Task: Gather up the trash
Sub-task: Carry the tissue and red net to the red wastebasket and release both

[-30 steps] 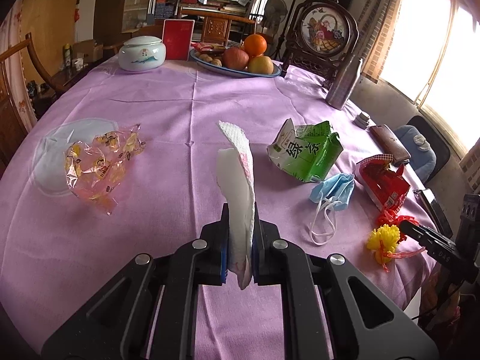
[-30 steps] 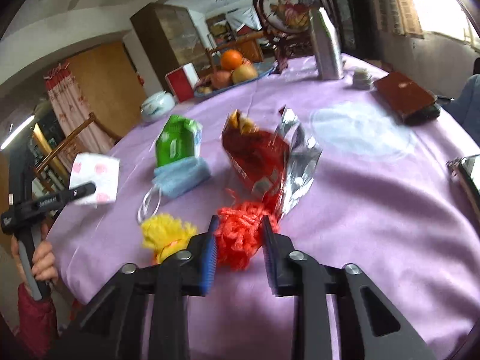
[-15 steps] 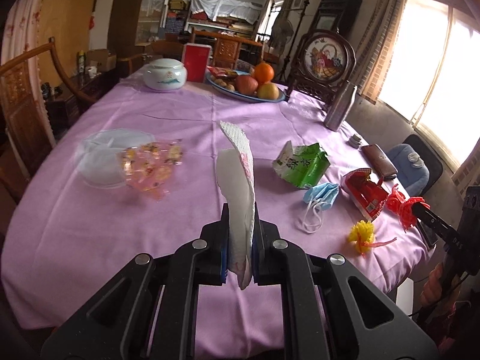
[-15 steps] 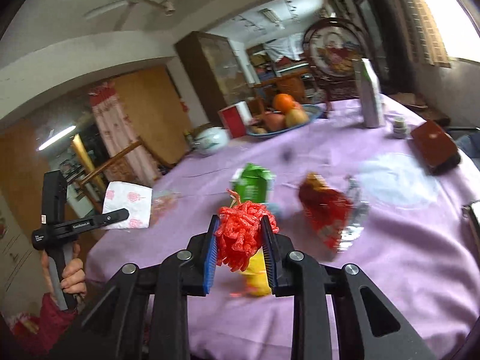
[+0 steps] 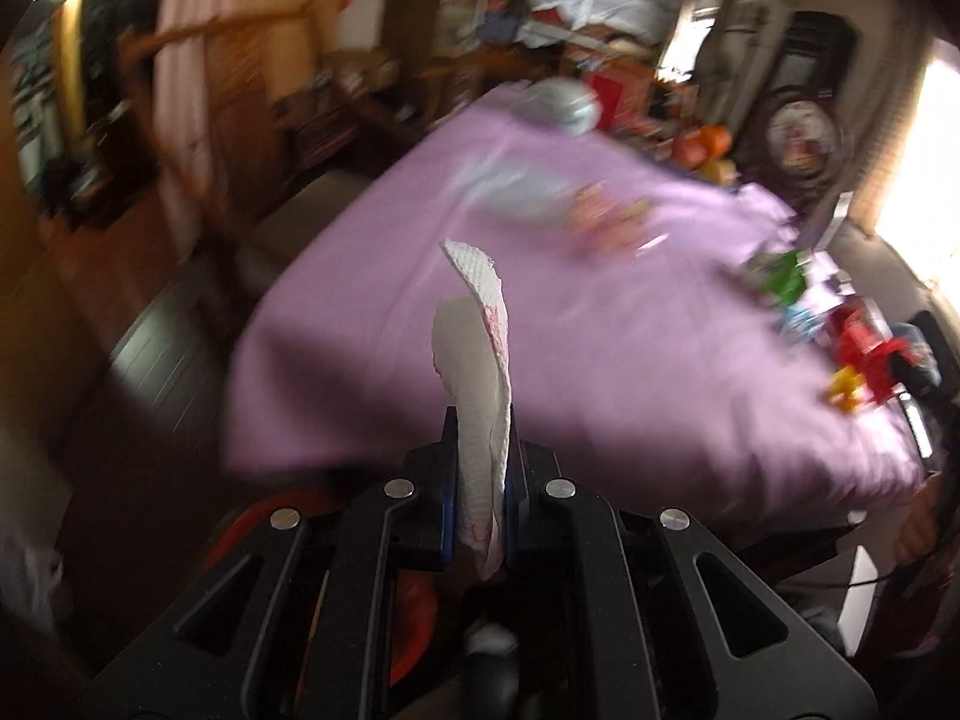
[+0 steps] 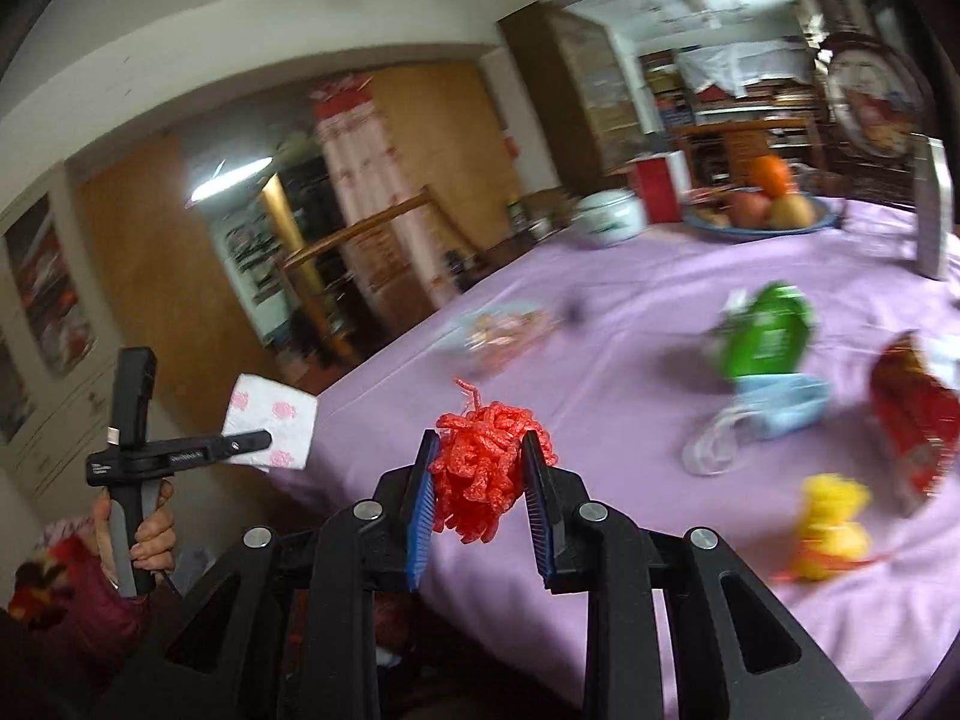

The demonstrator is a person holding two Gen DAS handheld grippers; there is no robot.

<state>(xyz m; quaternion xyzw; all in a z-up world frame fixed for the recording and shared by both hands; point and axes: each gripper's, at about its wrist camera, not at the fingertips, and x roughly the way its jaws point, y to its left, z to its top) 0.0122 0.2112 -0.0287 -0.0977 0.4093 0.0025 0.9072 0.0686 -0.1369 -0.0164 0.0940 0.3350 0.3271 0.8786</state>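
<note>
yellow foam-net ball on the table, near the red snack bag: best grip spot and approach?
Take the yellow foam-net ball across its puffy middle, coming down from above at the near table edge. It looks soft, rounded and low, so it should compress between the pads. The red snack bag crowds its far side; the near side looks open. Avoid the thin red string trailing from it.

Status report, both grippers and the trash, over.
Left gripper shut on tissue. Right gripper shut on red foam net. Both clear of table; more trash still on it.
</note>
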